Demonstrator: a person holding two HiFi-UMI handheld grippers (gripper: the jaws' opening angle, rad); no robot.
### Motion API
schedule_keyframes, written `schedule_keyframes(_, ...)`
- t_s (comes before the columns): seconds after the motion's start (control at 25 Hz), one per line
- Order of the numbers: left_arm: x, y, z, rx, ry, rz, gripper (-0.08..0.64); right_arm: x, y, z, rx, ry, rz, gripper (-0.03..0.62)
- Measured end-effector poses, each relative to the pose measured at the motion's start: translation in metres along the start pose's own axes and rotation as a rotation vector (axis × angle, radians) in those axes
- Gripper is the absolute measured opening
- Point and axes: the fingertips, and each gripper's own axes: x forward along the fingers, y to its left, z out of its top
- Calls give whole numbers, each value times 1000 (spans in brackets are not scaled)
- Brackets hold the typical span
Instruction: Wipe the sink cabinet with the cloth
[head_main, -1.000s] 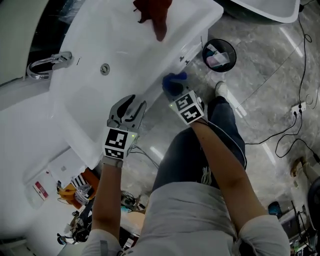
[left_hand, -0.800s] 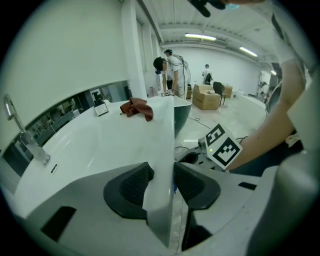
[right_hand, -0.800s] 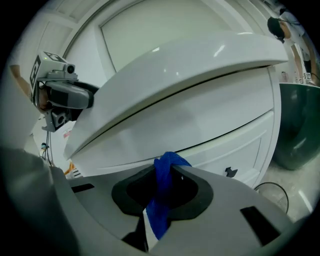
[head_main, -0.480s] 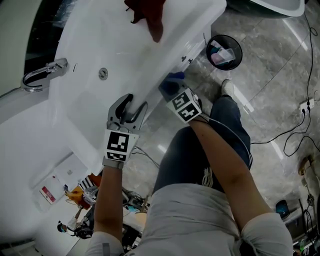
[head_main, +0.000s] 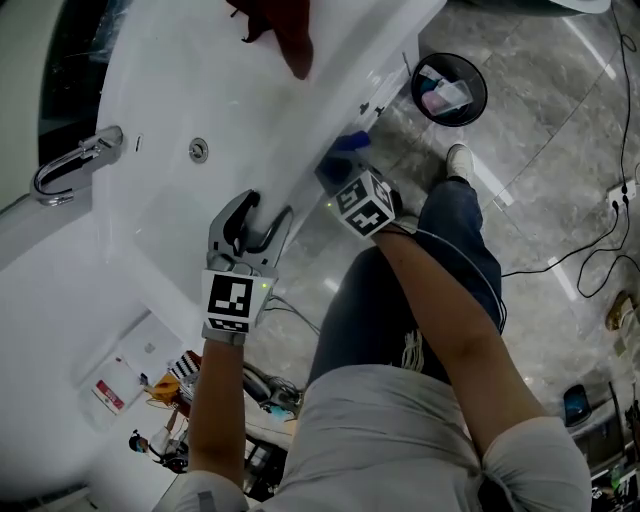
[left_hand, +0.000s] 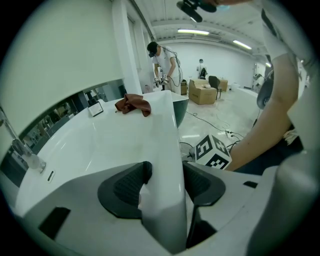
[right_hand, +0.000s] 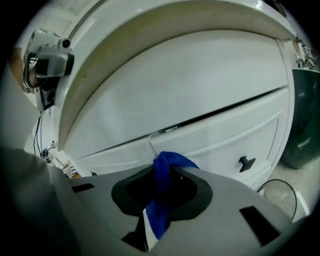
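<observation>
While the person leans over the sink, the left tool (left_hand: 162, 175) sits nearest. Its two dark pads are closed on the white sink rim (left_hand: 167, 150), one pad inside the basin and one outside, most likely to brace the body while the other arm works.

Just beside it and lower, the right tool (right_hand: 162, 175) pinches a blue cloth (right_hand: 159, 210) between its jaws. A folded tuft pokes out ahead of the tips towards the white cabinet front (right_hand: 175, 90). Whether the tuft touches the panel cannot be told.

That panel is broad, smooth and curved, so it looks to offer long sideways strokes. The overhanging rim caps any upward pass. A drawer seam runs just beyond the tuft, and a black knob (right_hand: 245, 162) further right could snag the fabric.

Further off, a round waste bin (head_main: 448, 90) stands on the grey floor (head_main: 540, 180) near the cabinet's far end. A reddish rag (head_main: 290, 30) lies untouched on the far end of the bench (head_main: 370, 30).
</observation>
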Motion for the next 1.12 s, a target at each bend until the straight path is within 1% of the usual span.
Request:
schedule_keyframes(0.2, 1, 0, 0, 1, 2, -6, 242, 16, -12, -25, 23, 61, -24, 61)
schedule_keyframes(0.48, 1, -1, -1, 1, 9, -4, 245, 34, -28, -54, 79, 142, -13, 61)
schedule_keyframes(0.6, 1, -1, 0, 4, 9, -3, 246, 41, -37, -66, 83, 181, -11, 61)
schedule_keyframes(0.76, 1, 0, -1, -3, 9, -3, 247, 49, -46, -78, 58, 230, 1, 62)
schedule_keyframes(0.88, 0, 0, -1, -21, 14, -1, 247, 53, -52, -84, 58, 246, 3, 61)
schedule_keyframes(1.12, 1, 0, -4, -9, 23, 4, 252, 54, -71, -89, 91, 255, -3, 62)
